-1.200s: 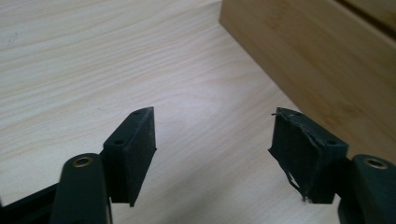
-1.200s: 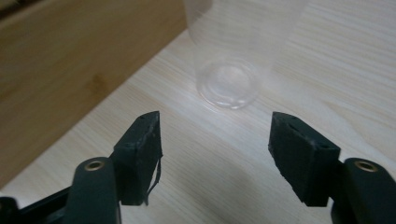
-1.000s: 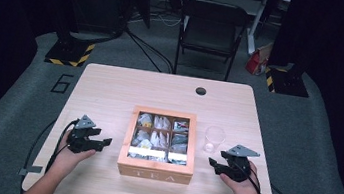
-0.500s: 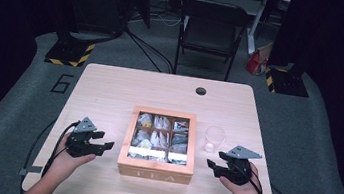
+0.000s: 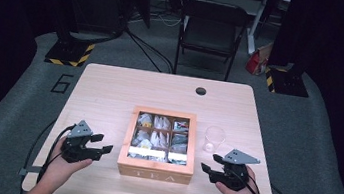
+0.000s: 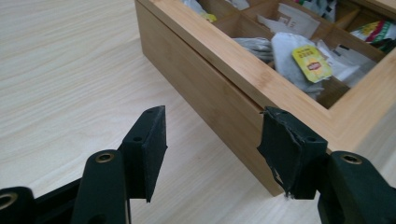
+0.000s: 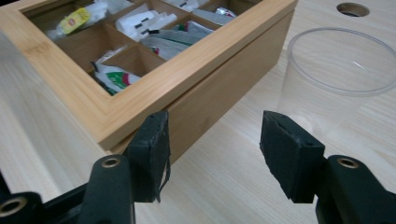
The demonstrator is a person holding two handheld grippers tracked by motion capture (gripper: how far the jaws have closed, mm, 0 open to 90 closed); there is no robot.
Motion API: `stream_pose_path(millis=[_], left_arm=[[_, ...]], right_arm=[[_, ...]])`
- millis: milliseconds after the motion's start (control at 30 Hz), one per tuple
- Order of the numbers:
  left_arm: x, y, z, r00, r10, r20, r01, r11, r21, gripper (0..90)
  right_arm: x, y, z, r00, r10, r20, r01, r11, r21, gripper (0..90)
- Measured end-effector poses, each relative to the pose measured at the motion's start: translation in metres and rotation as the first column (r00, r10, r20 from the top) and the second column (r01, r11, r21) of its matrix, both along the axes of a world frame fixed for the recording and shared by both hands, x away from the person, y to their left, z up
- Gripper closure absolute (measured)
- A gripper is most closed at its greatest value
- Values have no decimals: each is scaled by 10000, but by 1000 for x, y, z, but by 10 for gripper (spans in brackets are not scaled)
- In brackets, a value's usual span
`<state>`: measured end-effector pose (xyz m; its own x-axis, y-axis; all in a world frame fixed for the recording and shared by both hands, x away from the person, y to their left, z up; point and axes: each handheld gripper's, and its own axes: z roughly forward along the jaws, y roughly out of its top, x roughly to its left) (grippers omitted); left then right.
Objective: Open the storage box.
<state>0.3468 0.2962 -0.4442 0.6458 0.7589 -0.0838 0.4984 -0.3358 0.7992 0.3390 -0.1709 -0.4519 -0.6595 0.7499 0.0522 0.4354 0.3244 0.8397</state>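
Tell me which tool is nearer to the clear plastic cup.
The right tool: it sits just in front of the clear plastic cup. The left tool is on the far side of the tea box.

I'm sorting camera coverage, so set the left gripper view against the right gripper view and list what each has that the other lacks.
Left gripper view alone: a yellow-tagged tea bag close up in a near compartment, and the left gripper with open jaws by the box corner. Right gripper view alone: the clear plastic cup, the round hole in the table, and the right gripper, open. Both: the wooden tea box with its glass-windowed lid down, on the pale table.
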Motion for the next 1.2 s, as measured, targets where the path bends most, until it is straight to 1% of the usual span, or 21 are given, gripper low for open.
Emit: stream_pose_path(millis=[67, 200, 267, 300, 367, 467, 500, 567, 600, 633, 667, 733, 800, 833, 867, 900, 933, 1000, 1033, 1133, 1200], left_arm=[[-4, -1, 1, 9999, -123, 36, 123, 9999, 52, 408], [-11, -4, 2, 9993, -325, 205, 316, 9986, 414, 419], [-15, -5, 1, 9990, -372, 256, 364, 9988, 322, 430], [-17, -6, 0, 9988, -398, 283, 391, 9989, 275, 435], [-21, -8, -2, 9983, -476, 336, 469, 9987, 199, 443], [-26, -12, -7, 9978, -578, 325, 576, 9983, 83, 455], [-27, -13, -8, 9972, -699, 283, 695, 9975, 156, 456], [-28, -14, -10, 9967, -792, 191, 788, 9967, 199, 458], [-29, -15, -11, 9967, -769, 256, 764, 9969, 170, 459], [-29, -15, -11, 9963, -839, 164, 836, 9964, 151, 460], [-30, -16, -12, 9961, -825, 319, 819, 9965, 179, 461], [-32, -17, -12, 9956, -911, 201, 909, 9958, 111, 461], [-34, -18, -13, 9945, -992, 343, 990, 9951, 86, 461], [-34, -18, -13, 9942, -1036, 281, 1033, 9946, 98, 461], [-35, -18, -14, 9935, -1109, 242, 1105, 9937, 162, 461], [-36, -19, -15, 9942, -1013, 359, 1010, 9948, 96, 461], [-36, -19, -15, 9933, -1130, 251, 1127, 9935, 146, 461], [-36, -20, -17, 9930, -1112, 389, 1105, 9937, 185, 461], [-37, -20, -17, 9926, -1186, 261, 1184, 9929, 105, 461], [-37, -21, -20, 9898, -1413, 175, 1412, 9899, 81, 467], [-38, -22, -21, 9893, -1439, 260, 1436, 9896, 104, 473]], right_arm=[[-4, 2, 2, 9998, 177, 30, -177, 9998, 29, 420], [-10, 5, 0, 9995, 292, 154, -292, 9996, 5, 430], [-12, 6, -3, 9991, 415, 113, -415, 9991, -48, 432], [-13, 7, -5, 9992, 373, 109, -374, 9993, 52, 435], [-15, 8, -8, 9987, 508, -64, -508, 9987, -34, 441], [-18, 11, -11, 9985, 549, -52, -549, 9985, 12, 458], [-20, 12, -11, 9984, 554, -58, -554, 9984, 78, 463], [-22, 13, -11, 9977, 677, -19, -677, 9977, -29, 465], [-23, 14, -12, 9977, 674, 22, -674, 9977, -31, 468], [-25, 14, -13, 9978, 663, 61, -662, 9978, -57, 472], [-26, 15, -14, 9977, 675, 46, -675, 9977, -2, 476], [-28, 16, -16, 9973, 739, 16, -739, 9973, 50, 483], [-29, 16, -19, 9959, 890, -132, -890, 9960, -47, 483], [-29, 17, -21, 9962, 872, -93, -872, 9962, -23, 483], [-29, 17, -21, 9956, 930, -141, -932, 9955, -155, 483], [-29, 17, -22, 9959, 893, -113, -895, 9958, -186, 485], [-29, 17, -22, 9960, 887, -98, -889, 9959, -151, 487], [-30, 16, -22, 9940, 1087, -153, -1089, 9940, -127, 493], [-30, 16, -22, 9936, 1126, -119, -1128, 9935, -139, 494], [-31, 19, -24, 9928, 1187, -124, -1187, 9929, -8, 496], [-32, 22, -26, 9906, 1346, -236, -1349, 9908, -106, 496]])
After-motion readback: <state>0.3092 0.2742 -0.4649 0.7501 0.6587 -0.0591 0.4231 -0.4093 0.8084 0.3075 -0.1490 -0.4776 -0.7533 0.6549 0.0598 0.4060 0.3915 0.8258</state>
